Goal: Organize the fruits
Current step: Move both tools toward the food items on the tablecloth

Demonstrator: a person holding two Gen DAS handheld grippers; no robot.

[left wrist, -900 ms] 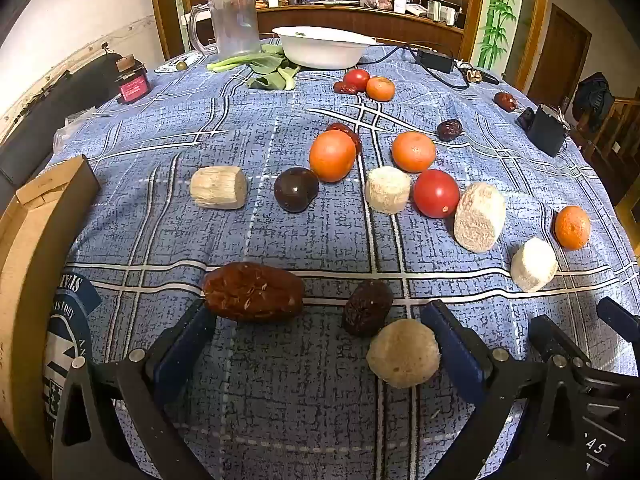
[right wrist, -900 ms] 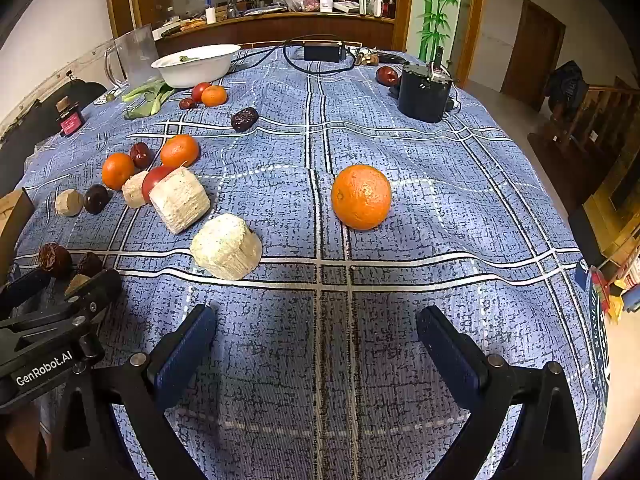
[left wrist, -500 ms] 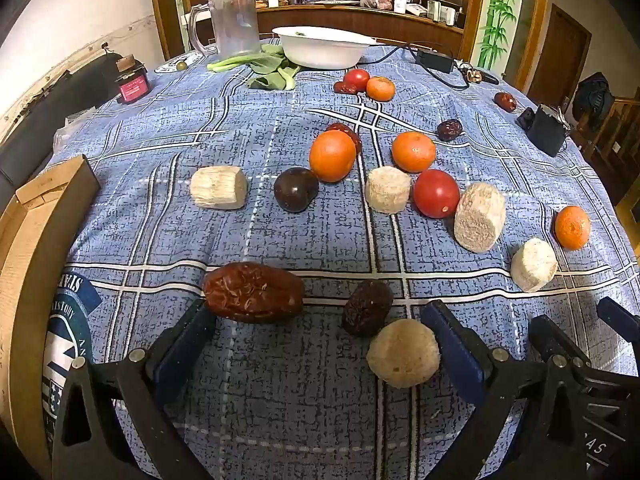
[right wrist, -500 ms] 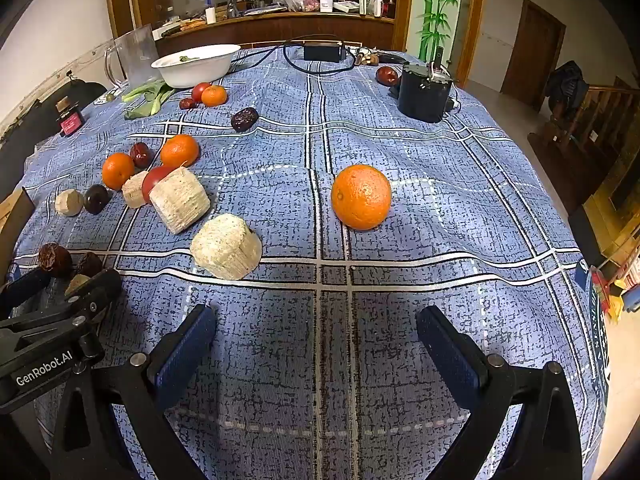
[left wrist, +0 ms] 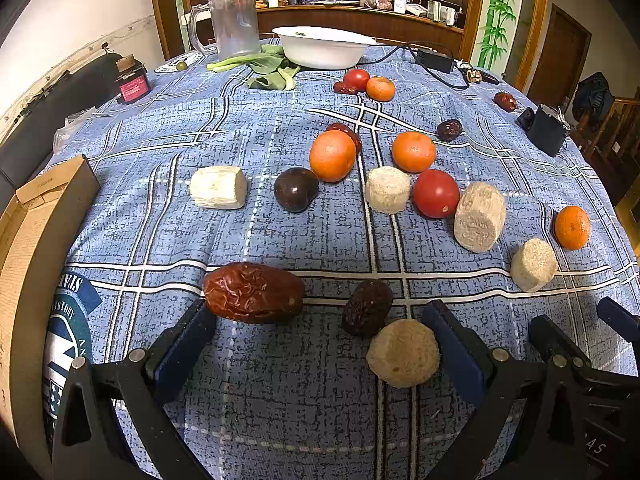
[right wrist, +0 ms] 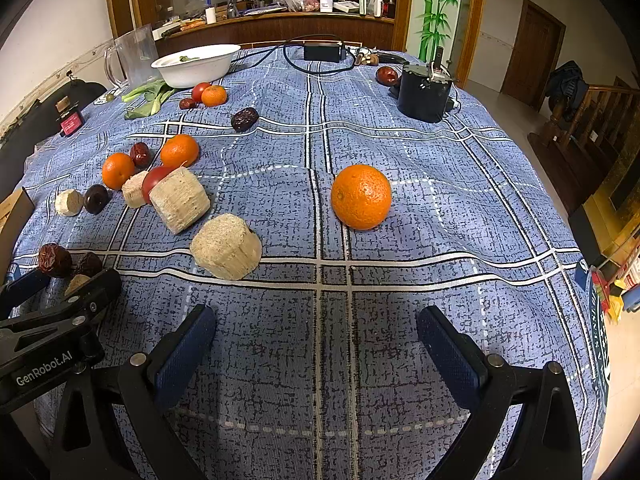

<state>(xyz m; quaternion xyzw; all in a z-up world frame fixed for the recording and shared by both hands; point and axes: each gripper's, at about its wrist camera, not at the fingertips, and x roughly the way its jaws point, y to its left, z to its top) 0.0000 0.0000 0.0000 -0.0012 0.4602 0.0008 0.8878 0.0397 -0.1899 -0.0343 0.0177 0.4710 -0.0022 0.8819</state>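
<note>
A big wrinkled red date (left wrist: 253,293) lies on the blue checked cloth of the bench (left wrist: 280,400), just ahead of my left gripper (left wrist: 320,344), touching or nearly touching its left pad. A smaller dark date (left wrist: 367,307) and a pale round chunk (left wrist: 403,353) sit close together by the right pad. My left jaws are spread wide and grip nothing.

Farther out lie two oranges (left wrist: 333,155), a tomato (left wrist: 436,193), a dark plum (left wrist: 296,189) and several pale cut cylinders (left wrist: 218,187).

My right gripper (right wrist: 316,346) hovers low over bare cloth, jaws spread and empty. A large orange (right wrist: 361,196) rests ahead of it, well apart from a pale cylinder (right wrist: 226,246) to the left.

At the far edge stand a white bowl (left wrist: 322,46), a clear pitcher (left wrist: 234,24) and some green leaves (left wrist: 264,70).
</note>
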